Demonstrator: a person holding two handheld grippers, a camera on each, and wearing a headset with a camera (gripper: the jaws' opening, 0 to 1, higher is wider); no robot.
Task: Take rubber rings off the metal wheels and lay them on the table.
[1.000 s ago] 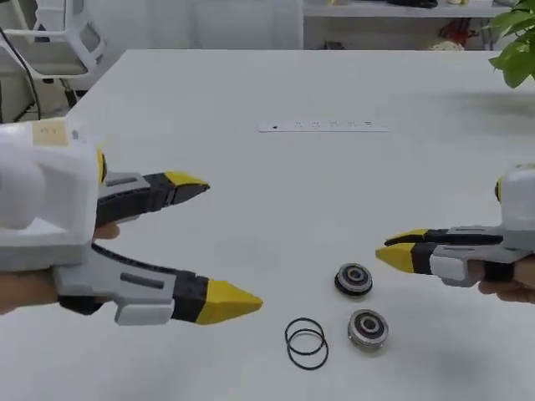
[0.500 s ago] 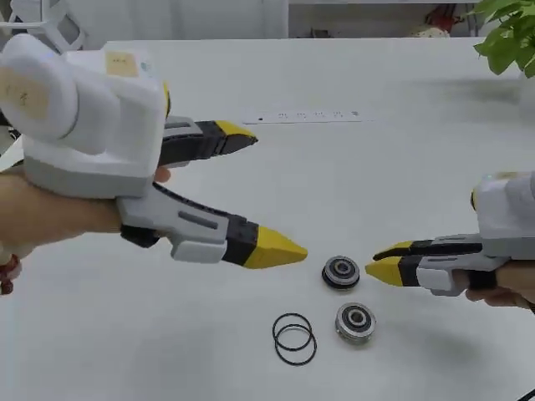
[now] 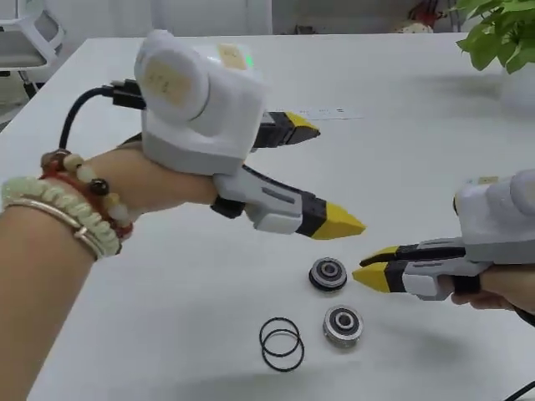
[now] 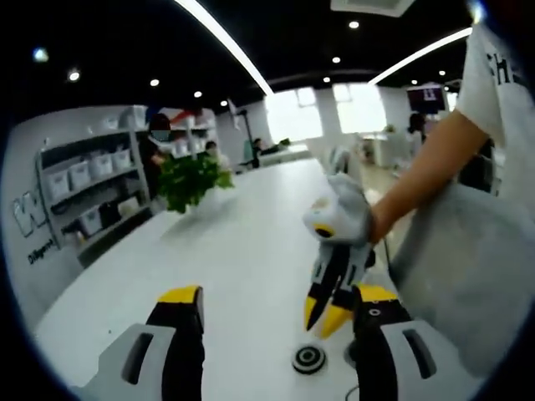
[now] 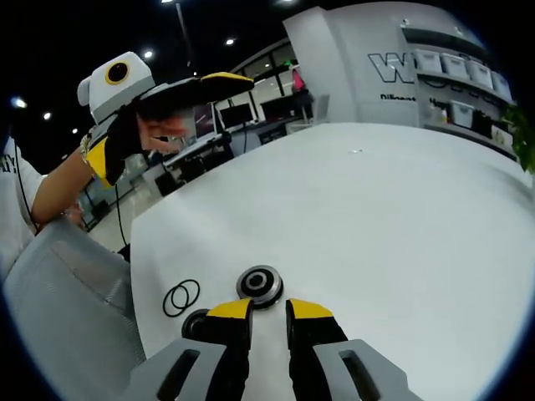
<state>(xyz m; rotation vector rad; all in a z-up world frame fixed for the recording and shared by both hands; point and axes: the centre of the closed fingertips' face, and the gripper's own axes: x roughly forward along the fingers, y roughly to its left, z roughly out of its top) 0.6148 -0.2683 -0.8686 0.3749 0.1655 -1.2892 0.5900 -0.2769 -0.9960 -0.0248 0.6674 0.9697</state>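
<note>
1. Nearest, two thin black rubber rings lie flat and overlapping on the white worktop, close to its near edge.
2. Just to their right, and apart from them, the near metal wheel lies flat.
3. Just beyond it lies the far metal wheel, flat too, with a dark band round its rim.
4. Low over the worktop, the right gripper reaches in from the right edge. Its yellow tips are just beside the far metal wheel, and its jaws are nearly together with a slim gap, holding nothing.
5. Higher up, the left gripper hangs over the worktop's middle, above and beyond the wheels, with its jaws spread wide and empty.
6. Farthest, a leafy plant stands at the far right corner.
</note>
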